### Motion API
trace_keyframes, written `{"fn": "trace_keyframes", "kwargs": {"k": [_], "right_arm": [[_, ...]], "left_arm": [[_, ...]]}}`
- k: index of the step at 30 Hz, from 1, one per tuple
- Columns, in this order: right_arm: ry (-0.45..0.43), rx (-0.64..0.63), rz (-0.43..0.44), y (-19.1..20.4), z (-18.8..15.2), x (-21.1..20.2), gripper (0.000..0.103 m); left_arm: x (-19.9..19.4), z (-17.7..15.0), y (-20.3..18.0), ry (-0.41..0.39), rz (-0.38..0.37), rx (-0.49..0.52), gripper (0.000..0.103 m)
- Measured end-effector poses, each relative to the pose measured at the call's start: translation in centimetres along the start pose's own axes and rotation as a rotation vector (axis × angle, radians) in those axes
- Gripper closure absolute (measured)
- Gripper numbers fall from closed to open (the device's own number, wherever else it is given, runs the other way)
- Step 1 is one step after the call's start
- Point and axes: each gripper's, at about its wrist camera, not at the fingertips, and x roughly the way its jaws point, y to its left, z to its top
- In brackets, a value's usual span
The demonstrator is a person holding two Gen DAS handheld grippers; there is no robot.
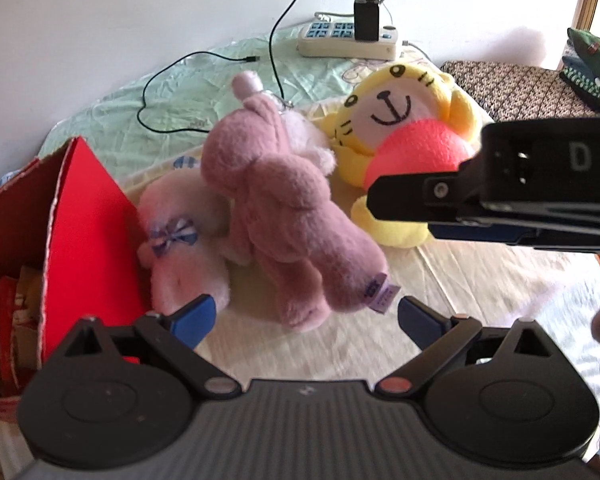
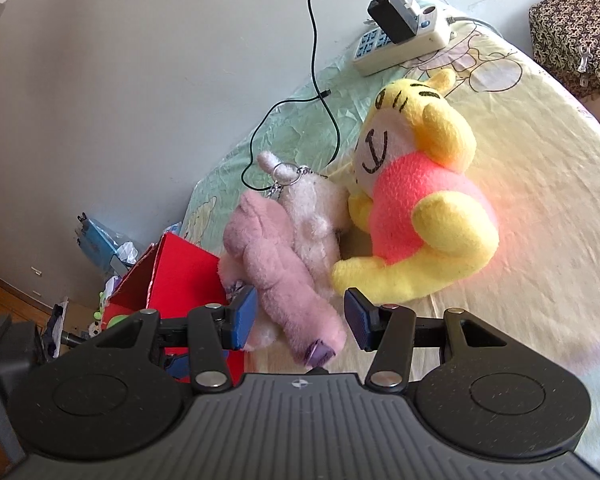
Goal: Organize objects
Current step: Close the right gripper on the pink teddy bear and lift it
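Note:
A dusky pink plush toy (image 1: 284, 208) lies on the bed, draped over a pale pink plush with a blue bow (image 1: 180, 240). Behind them sits a yellow tiger plush in a coral shirt (image 1: 400, 120). My left gripper (image 1: 306, 316) is open, and the pink toy's feet lie just ahead between its blue pads. My right gripper (image 2: 300, 316) is open too, its pads either side of the pink toy's leg (image 2: 300, 300) without clamping it. The pale plush (image 2: 316, 216) and the tiger (image 2: 420, 208) lie beyond. In the left wrist view the right gripper (image 1: 374, 200) reaches in from the right.
An open red cardboard box (image 1: 80, 220) with items inside stands at the bed's left edge (image 2: 180, 276). A white power strip (image 1: 348, 40) with a black charger and a trailing cable lies by the wall. A patterned seat (image 1: 512, 88) stands at the right.

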Motion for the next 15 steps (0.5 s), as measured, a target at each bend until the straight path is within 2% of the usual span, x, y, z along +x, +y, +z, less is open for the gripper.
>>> {"fn": "trace_keyframes", "kwargs": {"k": [4, 12, 15], "right_arm": [[0.019, -0.02, 0.029, 0.3, 1.2, 1.2, 0.05], [0.07, -0.063, 0.049, 1.6, 2.9, 4.8, 0.05], [0.094, -0.061, 0.052, 1.8, 3.2, 6.2, 0.051]], "left_arm": [[0.5, 0.5, 1.1, -0.044, -0.02, -0.002, 0.005], [2.9, 1.8, 3.1, -0.049, -0.148, -0.049, 0.004], [4.1, 2.1, 3.6, -0.029, -0.187, -0.06, 0.003]]}}
